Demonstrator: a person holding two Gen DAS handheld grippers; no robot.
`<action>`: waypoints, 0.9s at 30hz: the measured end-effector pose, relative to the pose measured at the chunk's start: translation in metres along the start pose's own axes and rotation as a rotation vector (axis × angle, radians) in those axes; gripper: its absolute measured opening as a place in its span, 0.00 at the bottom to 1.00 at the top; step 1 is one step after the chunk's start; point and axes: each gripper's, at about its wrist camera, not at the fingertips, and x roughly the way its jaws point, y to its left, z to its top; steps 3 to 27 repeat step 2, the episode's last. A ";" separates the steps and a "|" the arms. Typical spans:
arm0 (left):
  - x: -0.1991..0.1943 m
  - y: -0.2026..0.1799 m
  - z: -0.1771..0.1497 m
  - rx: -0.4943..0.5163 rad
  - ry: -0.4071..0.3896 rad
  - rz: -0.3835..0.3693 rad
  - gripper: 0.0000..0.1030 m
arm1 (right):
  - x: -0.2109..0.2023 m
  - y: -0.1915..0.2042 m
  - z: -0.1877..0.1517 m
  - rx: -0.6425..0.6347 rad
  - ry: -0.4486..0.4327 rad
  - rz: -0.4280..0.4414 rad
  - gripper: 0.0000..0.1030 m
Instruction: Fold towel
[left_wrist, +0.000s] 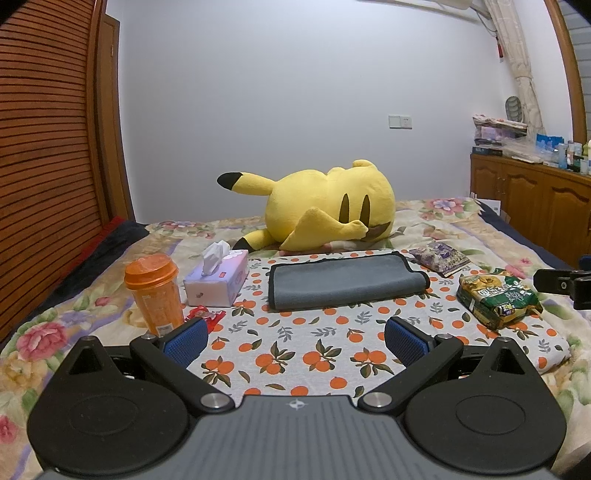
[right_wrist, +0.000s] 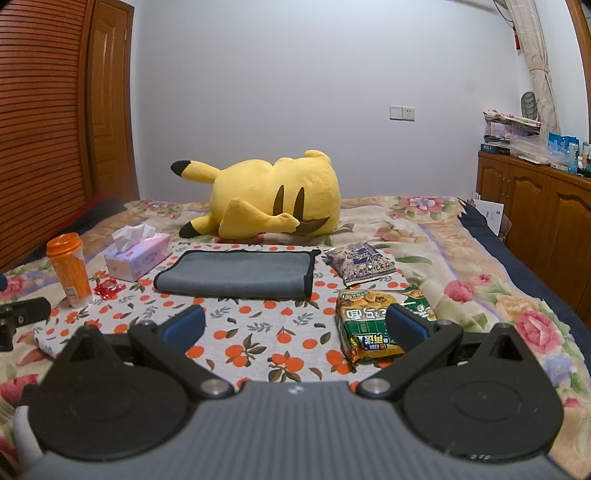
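Note:
A grey towel with a black edge (left_wrist: 343, 282) lies folded in a flat band on an orange-print cloth (left_wrist: 295, 350) on the bed; it also shows in the right wrist view (right_wrist: 236, 275). My left gripper (left_wrist: 295, 341) is open and empty, held above the cloth in front of the towel. My right gripper (right_wrist: 295, 328) is open and empty, also short of the towel, with its right finger over a green snack bag (right_wrist: 373, 325). Neither gripper touches the towel.
An orange cup (left_wrist: 157, 291), a tissue box (left_wrist: 218, 278) and a red wrapper (left_wrist: 205, 315) stand left of the towel. A purple packet (left_wrist: 439, 258) and the green snack bag (left_wrist: 496, 297) lie to its right. A yellow plush toy (left_wrist: 325, 205) lies behind. A wooden cabinet (right_wrist: 535, 214) stands at right.

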 end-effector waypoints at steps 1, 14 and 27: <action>0.000 0.000 0.000 0.000 0.000 -0.001 1.00 | 0.000 0.000 0.000 0.000 0.000 0.000 1.00; 0.000 0.000 0.000 0.001 0.001 -0.001 1.00 | 0.000 0.000 0.000 0.000 0.000 0.000 1.00; 0.000 0.000 0.000 0.001 0.001 -0.001 1.00 | 0.000 0.000 0.000 0.000 0.000 0.000 1.00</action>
